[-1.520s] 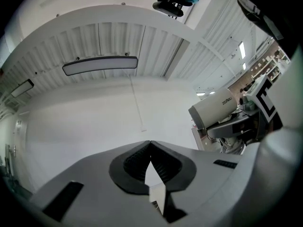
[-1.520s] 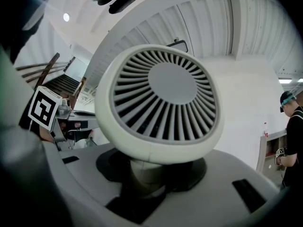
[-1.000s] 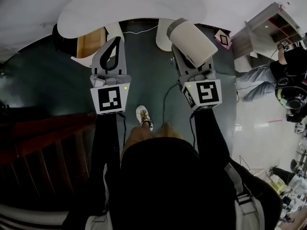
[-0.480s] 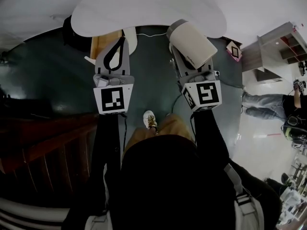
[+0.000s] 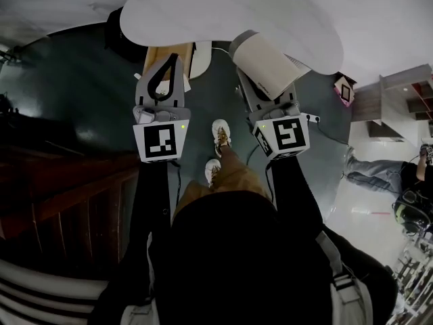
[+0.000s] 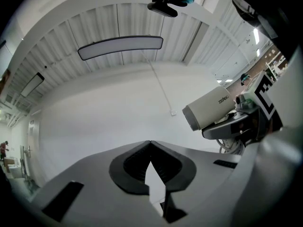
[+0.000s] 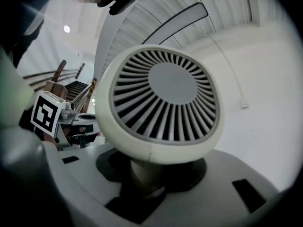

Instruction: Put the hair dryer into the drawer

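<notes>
Cream hair dryer [image 5: 265,65], one; shoes [image 5: 221,135], two

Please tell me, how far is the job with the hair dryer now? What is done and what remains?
Done: the hair dryer is picked up, the right gripper closed on its handle. In hand: it is held above the dark floor, before the white table; the left gripper is shut, empty. Left: putting it into the drawer; a wooden part under the table edge may be it, I cannot tell.
</notes>
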Motion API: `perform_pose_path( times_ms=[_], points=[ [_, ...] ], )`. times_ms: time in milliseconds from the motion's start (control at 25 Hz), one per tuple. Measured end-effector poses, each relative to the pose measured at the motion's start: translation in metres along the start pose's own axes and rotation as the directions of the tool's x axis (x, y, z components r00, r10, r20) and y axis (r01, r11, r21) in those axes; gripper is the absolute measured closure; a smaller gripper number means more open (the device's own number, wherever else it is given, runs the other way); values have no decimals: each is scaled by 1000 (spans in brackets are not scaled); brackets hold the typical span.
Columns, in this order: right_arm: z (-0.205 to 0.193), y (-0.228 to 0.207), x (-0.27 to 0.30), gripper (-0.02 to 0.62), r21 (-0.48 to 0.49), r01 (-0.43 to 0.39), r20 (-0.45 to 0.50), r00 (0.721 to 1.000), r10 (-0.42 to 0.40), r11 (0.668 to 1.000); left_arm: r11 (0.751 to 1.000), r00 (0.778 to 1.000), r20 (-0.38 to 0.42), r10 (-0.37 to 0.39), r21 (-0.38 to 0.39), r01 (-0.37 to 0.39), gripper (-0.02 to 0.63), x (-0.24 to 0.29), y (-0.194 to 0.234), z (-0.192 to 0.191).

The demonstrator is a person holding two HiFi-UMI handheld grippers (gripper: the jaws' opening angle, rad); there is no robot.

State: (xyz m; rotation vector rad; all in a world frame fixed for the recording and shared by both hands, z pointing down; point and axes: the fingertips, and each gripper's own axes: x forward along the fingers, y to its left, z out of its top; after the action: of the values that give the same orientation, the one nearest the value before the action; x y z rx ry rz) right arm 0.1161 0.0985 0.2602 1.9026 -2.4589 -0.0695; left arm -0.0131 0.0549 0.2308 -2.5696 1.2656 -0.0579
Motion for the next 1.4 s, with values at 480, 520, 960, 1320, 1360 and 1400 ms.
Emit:
perform_pose_path(
  times_ms=[480, 520, 960, 1320, 1360, 1400],
  points=[
    [-21, 4, 106, 411, 32, -173, -17, 985, 174, 984, 997, 996, -58, 75, 29, -73, 591, 53, 45, -38],
    [-22, 4, 117, 410, 30, -191, -16, 981, 192, 981, 996, 995, -62, 84, 29, -83, 591, 59, 50, -41],
    [-39, -1, 218, 410, 64, -330, -24, 943, 332, 942, 979, 973, -106, 203, 31, -200, 591, 114, 109, -73],
    [-60, 21, 258, 410, 105, -379, -48, 921, 386, 919, 976, 965, -146, 218, 48, -213, 591, 122, 145, -100],
    [-64, 24, 261, 410, 108, -379, -59, 920, 387, 919, 977, 966, -149, 211, 52, -205, 591, 124, 148, -104],
    [-68, 28, 264, 410, 110, -377, -71, 920, 386, 920, 979, 968, -154, 200, 57, -194, 591, 125, 152, -108]
  ],
)
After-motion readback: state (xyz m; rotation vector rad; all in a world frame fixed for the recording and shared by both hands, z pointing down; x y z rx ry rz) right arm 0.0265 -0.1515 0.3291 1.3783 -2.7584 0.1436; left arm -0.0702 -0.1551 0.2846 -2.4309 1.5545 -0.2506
